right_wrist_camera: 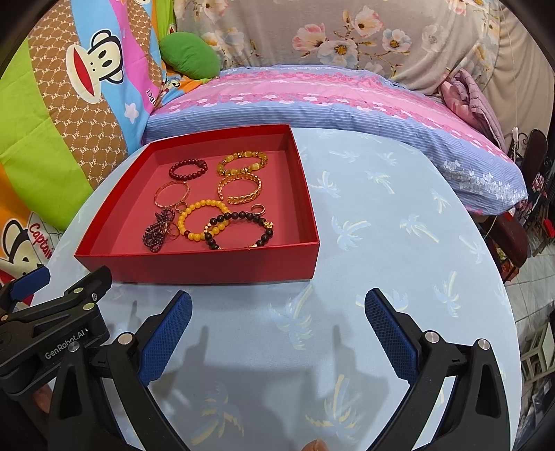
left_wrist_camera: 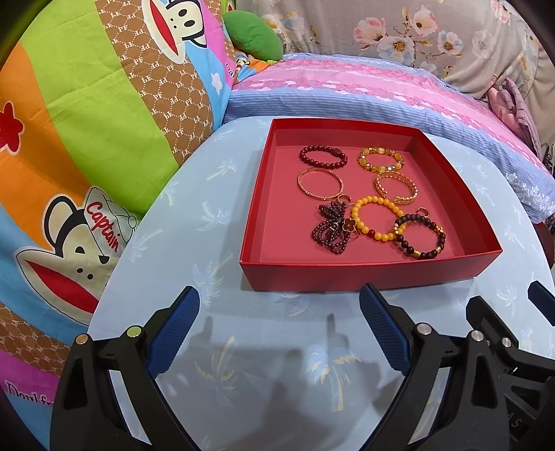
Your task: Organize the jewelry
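A red open box stands on the round light-blue table. Inside lie several bracelets: a dark red bead one, a yellow-green bead one, a thin rose-gold bangle, a gold chain cuff, a yellow bead one, a black bead one, and a dark purple bead bundle, plus small rings. My left gripper is open and empty, just short of the box's near wall. My right gripper is open and empty, near the box's right corner.
Colourful cartoon-print bedding lies left of the table. A pink and blue striped quilt and floral fabric lie behind it. A green cushion sits at the back. The floor and furniture show at right.
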Demonstrator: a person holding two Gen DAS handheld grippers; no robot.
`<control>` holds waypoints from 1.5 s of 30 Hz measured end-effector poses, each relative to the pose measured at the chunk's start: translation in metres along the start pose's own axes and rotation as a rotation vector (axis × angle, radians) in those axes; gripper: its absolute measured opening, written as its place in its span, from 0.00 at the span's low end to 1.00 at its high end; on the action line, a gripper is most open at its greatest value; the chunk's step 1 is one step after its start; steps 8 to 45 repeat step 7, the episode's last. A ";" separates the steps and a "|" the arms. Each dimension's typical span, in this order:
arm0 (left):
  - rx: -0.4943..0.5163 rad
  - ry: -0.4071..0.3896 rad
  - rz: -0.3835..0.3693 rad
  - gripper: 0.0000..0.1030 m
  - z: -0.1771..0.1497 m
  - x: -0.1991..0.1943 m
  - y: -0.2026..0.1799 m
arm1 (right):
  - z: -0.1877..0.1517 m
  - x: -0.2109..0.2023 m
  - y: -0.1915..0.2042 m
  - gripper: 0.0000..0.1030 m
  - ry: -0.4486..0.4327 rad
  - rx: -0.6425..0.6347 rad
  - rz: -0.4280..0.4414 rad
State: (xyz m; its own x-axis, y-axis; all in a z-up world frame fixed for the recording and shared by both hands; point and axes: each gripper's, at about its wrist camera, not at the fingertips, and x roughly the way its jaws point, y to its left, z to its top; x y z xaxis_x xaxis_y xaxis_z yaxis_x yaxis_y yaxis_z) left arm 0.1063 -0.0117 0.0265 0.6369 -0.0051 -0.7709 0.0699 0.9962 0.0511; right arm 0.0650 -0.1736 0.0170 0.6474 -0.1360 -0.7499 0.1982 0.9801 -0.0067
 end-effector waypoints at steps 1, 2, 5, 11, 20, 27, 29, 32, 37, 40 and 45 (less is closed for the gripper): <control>-0.002 0.001 0.001 0.86 0.000 0.000 0.000 | 0.000 0.000 0.000 0.94 0.001 0.001 -0.001; -0.004 0.000 0.001 0.86 0.000 0.000 0.000 | 0.000 0.000 0.000 0.94 0.001 0.003 -0.001; -0.001 -0.002 -0.001 0.86 0.001 -0.001 -0.001 | 0.001 -0.002 0.000 0.93 0.001 0.006 0.000; 0.001 -0.003 -0.003 0.86 0.000 -0.001 -0.001 | 0.001 -0.002 0.000 0.94 0.000 0.006 -0.002; 0.001 -0.003 -0.003 0.86 0.000 -0.001 -0.001 | 0.001 -0.002 0.000 0.94 0.000 0.006 -0.002; 0.001 -0.003 -0.003 0.86 0.000 -0.001 -0.001 | 0.001 -0.002 0.000 0.94 0.000 0.006 -0.002; 0.001 -0.003 -0.003 0.86 0.000 -0.001 -0.001 | 0.001 -0.002 0.000 0.94 0.000 0.006 -0.002; 0.001 -0.003 -0.003 0.86 0.000 -0.001 -0.001 | 0.001 -0.002 0.000 0.94 0.000 0.006 -0.002; 0.001 -0.003 -0.003 0.86 0.000 -0.001 -0.001 | 0.001 -0.002 0.000 0.94 0.000 0.006 -0.002; 0.001 -0.003 -0.003 0.86 0.000 -0.001 -0.001 | 0.001 -0.002 0.000 0.94 0.000 0.006 -0.002; 0.001 -0.003 -0.003 0.86 0.000 -0.001 -0.001 | 0.001 -0.002 0.000 0.94 0.000 0.006 -0.002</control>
